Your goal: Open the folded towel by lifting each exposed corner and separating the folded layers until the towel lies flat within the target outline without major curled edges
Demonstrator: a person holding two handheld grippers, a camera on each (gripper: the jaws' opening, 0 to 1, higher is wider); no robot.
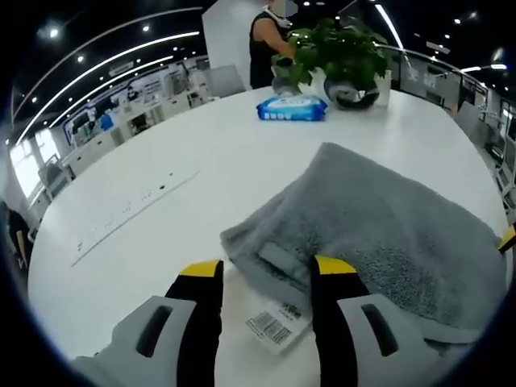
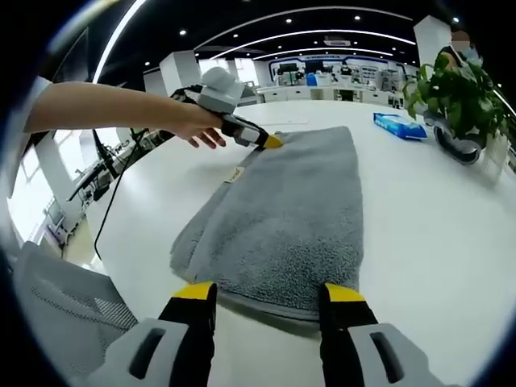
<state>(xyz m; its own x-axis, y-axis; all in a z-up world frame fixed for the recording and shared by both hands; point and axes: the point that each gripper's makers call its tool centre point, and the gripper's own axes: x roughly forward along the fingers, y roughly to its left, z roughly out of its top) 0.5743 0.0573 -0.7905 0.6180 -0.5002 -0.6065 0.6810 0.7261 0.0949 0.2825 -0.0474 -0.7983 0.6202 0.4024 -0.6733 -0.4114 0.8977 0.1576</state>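
Observation:
A grey folded towel [image 1: 387, 226] lies on the white table [image 1: 201, 169]. Its near corner, with a white barcode label [image 1: 278, 324], reaches in between the yellow-tipped jaws of my left gripper [image 1: 268, 270], which stands open. In the right gripper view the towel [image 2: 290, 201] stretches away from me, and its near short edge sits just in front of my right gripper [image 2: 269, 293], also open. At the towel's far left corner, the left gripper [image 2: 270, 142] is held by a person's hand [image 2: 193, 122]. A yellow tip of the right gripper [image 1: 508, 239] shows at the towel's right end.
A blue pack of wipes [image 1: 292, 107] and a potted plant [image 1: 347, 56] stand at the table's far side, with a person [image 1: 268, 44] behind them. In the right gripper view, a grey chair [image 2: 56, 306] is by the table's near left edge. The table [image 2: 435, 234] is bare right of the towel.

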